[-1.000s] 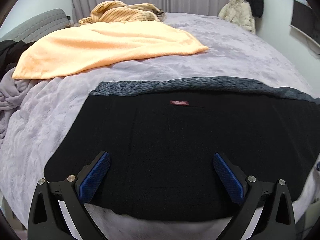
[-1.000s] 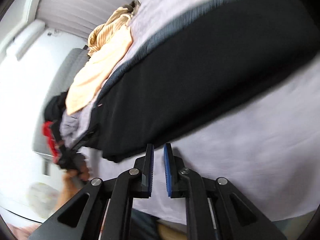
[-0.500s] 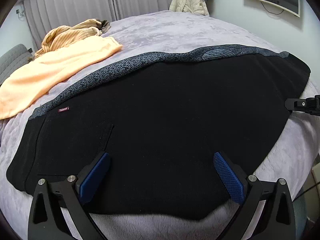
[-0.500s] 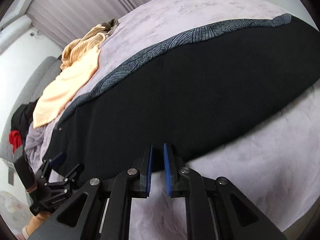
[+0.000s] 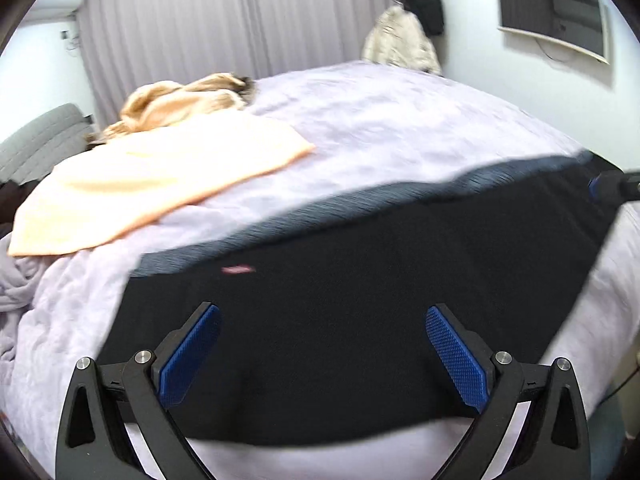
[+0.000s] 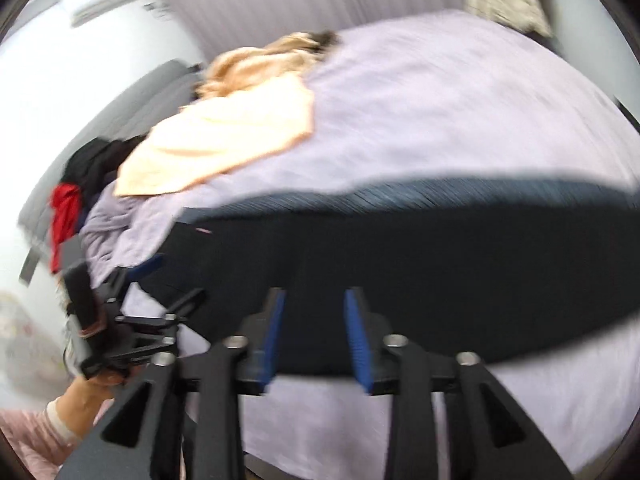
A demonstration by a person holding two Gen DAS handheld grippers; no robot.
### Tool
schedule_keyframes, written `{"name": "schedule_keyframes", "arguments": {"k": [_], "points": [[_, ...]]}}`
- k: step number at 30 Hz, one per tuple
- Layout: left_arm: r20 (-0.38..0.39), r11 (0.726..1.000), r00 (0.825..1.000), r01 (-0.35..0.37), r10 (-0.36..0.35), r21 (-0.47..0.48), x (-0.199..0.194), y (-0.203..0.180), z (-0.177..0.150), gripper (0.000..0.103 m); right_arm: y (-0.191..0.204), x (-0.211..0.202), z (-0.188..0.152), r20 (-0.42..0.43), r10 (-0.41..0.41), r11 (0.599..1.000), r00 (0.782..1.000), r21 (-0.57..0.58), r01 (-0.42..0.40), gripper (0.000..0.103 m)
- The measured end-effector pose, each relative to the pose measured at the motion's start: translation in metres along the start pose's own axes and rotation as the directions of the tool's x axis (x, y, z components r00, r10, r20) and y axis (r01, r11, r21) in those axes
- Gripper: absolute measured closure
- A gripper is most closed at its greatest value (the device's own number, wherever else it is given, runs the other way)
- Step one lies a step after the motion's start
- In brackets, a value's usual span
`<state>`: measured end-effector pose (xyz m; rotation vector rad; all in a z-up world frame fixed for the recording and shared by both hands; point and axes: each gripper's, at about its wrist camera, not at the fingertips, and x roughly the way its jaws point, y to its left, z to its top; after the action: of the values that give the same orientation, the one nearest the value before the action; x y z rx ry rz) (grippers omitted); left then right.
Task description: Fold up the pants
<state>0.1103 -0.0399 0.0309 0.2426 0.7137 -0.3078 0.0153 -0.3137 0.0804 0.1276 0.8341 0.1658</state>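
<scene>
The black pants (image 5: 360, 320) lay flat and long across the near side of the purple bed (image 5: 400, 120), with the gray patterned band along their far edge. An orange towel (image 5: 160, 176) sat farther back on the bed, well apart from them.

Your left gripper (image 5: 320, 356) was spread wide over the near part of the pants and held nothing. Your right gripper (image 6: 314, 336) was partly spread over the near edge and held nothing too.

It looked like you were about to grab the pants for a fold. To do it well, you needed to bring each gripper down to the near edge, one toward each end. You needed to pinch all the layers, not just the top one, and none of the bed cover. Both pictures were blurry, so going slower would have helped you aim.
</scene>
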Motion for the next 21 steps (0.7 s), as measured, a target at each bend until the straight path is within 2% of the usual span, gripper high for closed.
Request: {"name": "schedule_keyframes", "arguments": {"k": [2,4,6,7,9,12,13,15,17,21], "points": [[-0.023,0.996,0.999,-0.03,0.028,-0.082,0.011,0.032,0.003,0.0,0.039,0.018,0.029,-0.017,0.056,0.992,0.998,-0.109,-0.058,0.052],[-0.06,0.983,0.998,-0.021,0.01,-0.183,0.021,0.063,-0.008,0.0,0.079,0.045,0.054,-0.062,0.083,0.971,0.995,-0.22,-0.095,0.052],[-0.13,0.962,0.991,-0.019,-0.018,-0.274,0.038,0.088,-0.028,0.0,0.118,0.077,0.07,-0.135,0.098,0.931,0.986,-0.338,-0.139,0.052],[-0.156,0.955,0.987,-0.016,-0.032,-0.295,0.044,0.092,-0.038,0.0,0.135,0.1,0.079,-0.189,0.121,0.917,0.975,-0.355,-0.183,0.052],[-0.078,0.966,0.997,0.0,-0.02,-0.257,0.039,0.091,-0.055,0.0,0.167,0.151,0.102,-0.272,0.159,0.901,0.949,-0.354,-0.253,0.052],[-0.034,0.972,0.999,-0.034,0.027,-0.23,0.038,0.085,-0.061,0.0,0.208,0.221,0.132,-0.384,0.199,0.863,0.902,-0.368,-0.347,0.052],[-0.026,0.97,1.0,-0.022,0.016,-0.242,0.042,0.09,-0.058,0.0,0.219,0.248,0.136,-0.431,0.19,0.856,0.882,-0.367,-0.363,0.052],[-0.004,0.965,1.0,0.006,-0.008,-0.261,0.043,0.095,-0.059,0.0,0.228,0.297,0.139,-0.494,0.14,0.858,0.858,-0.371,-0.354,0.052],[0.019,0.965,1.0,0.01,-0.005,-0.26,0.037,0.093,-0.062,0.0,0.227,0.334,0.133,-0.549,0.125,0.854,0.826,-0.364,-0.371,0.052],[0.047,0.965,0.999,0.014,-0.001,-0.261,0.03,0.09,-0.065,0.0,0.23,0.37,0.136,-0.619,0.12,0.851,0.776,-0.338,-0.401,0.052]]}}
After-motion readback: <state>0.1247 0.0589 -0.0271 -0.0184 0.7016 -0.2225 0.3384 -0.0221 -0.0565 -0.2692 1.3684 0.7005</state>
